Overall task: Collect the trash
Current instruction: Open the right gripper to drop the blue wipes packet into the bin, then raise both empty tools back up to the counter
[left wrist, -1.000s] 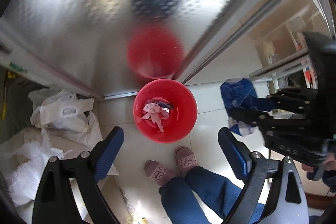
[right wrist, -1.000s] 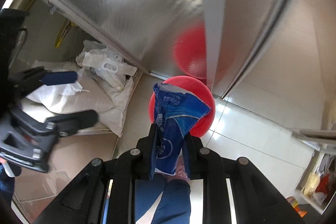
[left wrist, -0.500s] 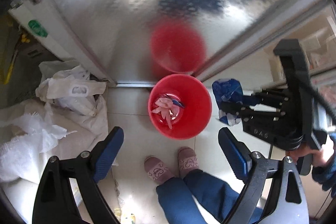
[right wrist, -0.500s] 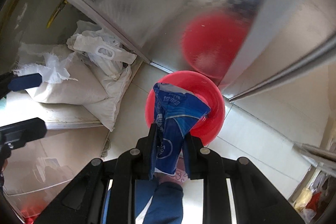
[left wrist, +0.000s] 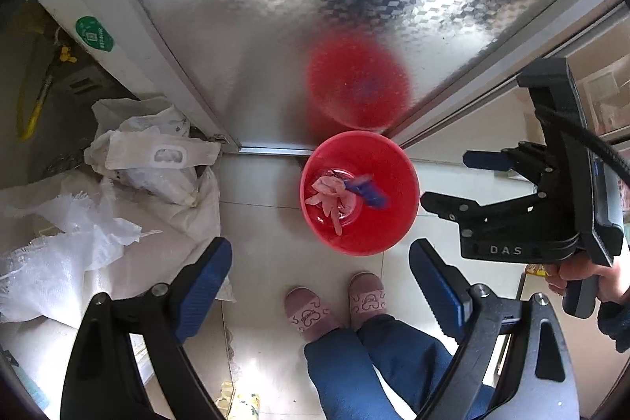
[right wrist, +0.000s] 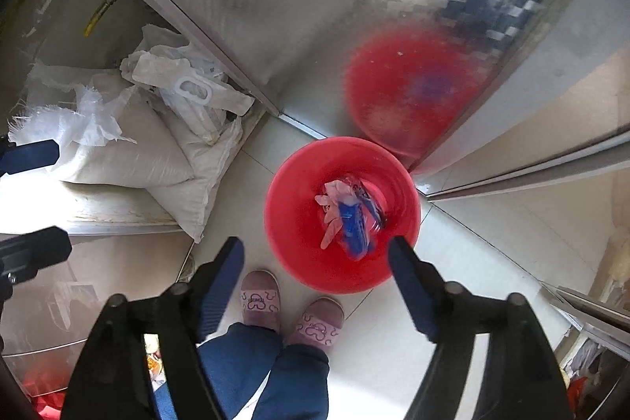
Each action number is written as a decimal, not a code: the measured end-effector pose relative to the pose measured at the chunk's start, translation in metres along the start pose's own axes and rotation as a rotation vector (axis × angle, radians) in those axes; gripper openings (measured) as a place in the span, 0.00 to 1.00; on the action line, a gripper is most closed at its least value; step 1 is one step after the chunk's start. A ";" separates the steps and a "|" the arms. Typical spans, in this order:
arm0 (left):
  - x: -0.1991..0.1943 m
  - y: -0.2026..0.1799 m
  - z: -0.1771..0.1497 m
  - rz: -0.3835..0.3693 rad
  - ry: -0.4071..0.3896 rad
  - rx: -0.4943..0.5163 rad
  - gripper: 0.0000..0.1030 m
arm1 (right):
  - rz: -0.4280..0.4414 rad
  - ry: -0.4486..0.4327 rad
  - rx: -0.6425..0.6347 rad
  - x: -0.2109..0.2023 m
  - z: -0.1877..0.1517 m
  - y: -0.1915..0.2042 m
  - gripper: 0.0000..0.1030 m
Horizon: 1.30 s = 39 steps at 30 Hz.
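Since half a second ago the crumpled blue plastic wrapper (right wrist: 354, 223) has left the right gripper (right wrist: 315, 262) and now lies inside the round red plastic bucket (right wrist: 291, 207), on top of a pale pink rubber glove (right wrist: 332, 207). That gripper's blue-padded jaws are spread wide with nothing between them, poised above the bucket's near rim. From the left wrist view, the left gripper (left wrist: 319, 262) is likewise wide open and empty, and the right gripper (left wrist: 460, 180) shows at the right side, jaws parted. The bucket (left wrist: 393, 223) stands on the pale tiled floor (left wrist: 260, 184), against the foot of a patterned stainless-steel door (left wrist: 275, 6) that mirrors it in red. White woven sacks (left wrist: 78, 243) lie heaped at the floor's left edge. Two pink slippers (left wrist: 334, 306) stand just short of the bucket.
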<state>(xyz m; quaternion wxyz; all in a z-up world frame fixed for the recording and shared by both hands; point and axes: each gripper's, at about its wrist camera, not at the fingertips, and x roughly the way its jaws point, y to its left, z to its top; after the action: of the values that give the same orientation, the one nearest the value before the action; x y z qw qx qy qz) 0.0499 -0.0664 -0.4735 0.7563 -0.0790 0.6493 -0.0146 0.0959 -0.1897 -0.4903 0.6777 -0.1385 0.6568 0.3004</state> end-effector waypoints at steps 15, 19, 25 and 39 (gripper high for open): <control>-0.158 -0.029 -0.005 0.012 -0.115 0.001 0.88 | -0.024 -0.126 -0.024 -0.178 -0.015 0.043 0.81; -0.235 -0.036 -0.003 0.033 -0.179 -0.007 0.88 | -0.024 -0.204 -0.030 -0.262 -0.007 0.060 0.83; -0.329 -0.042 0.001 0.060 -0.274 -0.039 0.88 | -0.030 -0.329 -0.072 -0.355 0.005 0.081 0.93; -0.449 -0.002 0.037 0.194 -0.452 -0.122 0.89 | -0.032 -0.458 -0.195 -0.434 0.060 0.112 1.00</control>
<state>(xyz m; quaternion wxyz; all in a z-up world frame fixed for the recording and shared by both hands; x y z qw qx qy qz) 0.0165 -0.0081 -0.0280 0.8739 -0.0632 0.4679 0.1154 0.0968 -0.1648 -0.0384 0.7969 -0.1422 0.4516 0.3752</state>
